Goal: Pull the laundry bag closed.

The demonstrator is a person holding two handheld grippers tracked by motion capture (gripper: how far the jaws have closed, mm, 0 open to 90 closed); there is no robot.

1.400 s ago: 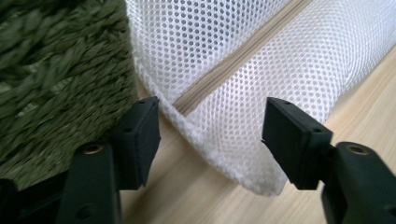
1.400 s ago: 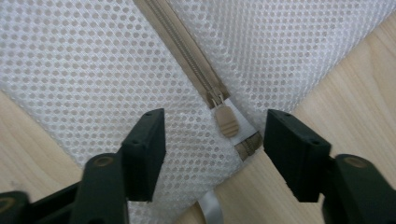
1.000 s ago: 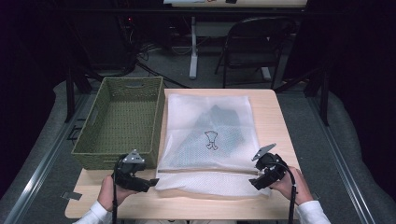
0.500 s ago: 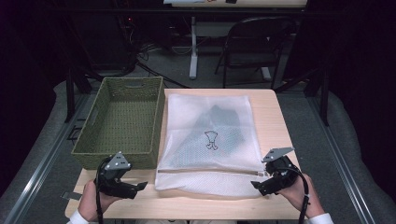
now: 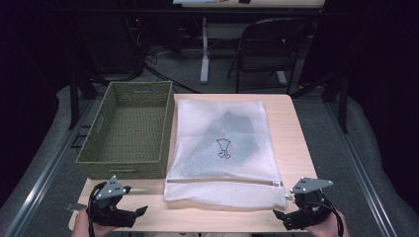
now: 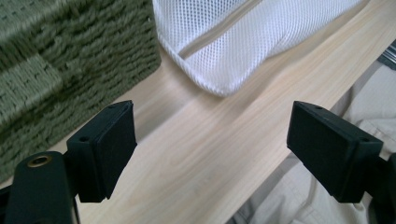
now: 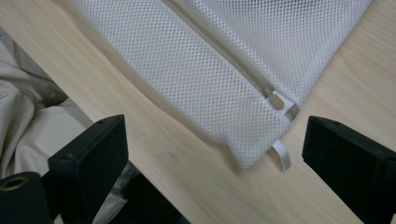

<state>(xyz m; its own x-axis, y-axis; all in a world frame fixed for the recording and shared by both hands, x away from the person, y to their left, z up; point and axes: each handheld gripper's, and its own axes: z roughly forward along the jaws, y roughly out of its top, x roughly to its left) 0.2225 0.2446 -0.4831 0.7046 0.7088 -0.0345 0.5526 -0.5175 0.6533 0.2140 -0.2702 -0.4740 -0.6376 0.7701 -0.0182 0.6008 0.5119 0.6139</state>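
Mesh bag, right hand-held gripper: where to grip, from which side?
Probably the near right corner of the mesh bag, beside the zipper pull and small white loop. Come in from the table's near edge with the open right hand-held gripper: the bag lies flat, and that corner sits straight ahead, between its jaws.

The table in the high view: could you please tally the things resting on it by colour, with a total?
Green: 1, the woven basket
White: 1, the mesh laundry bag, zipped, with dark clothing inside
Total: 2 on the table
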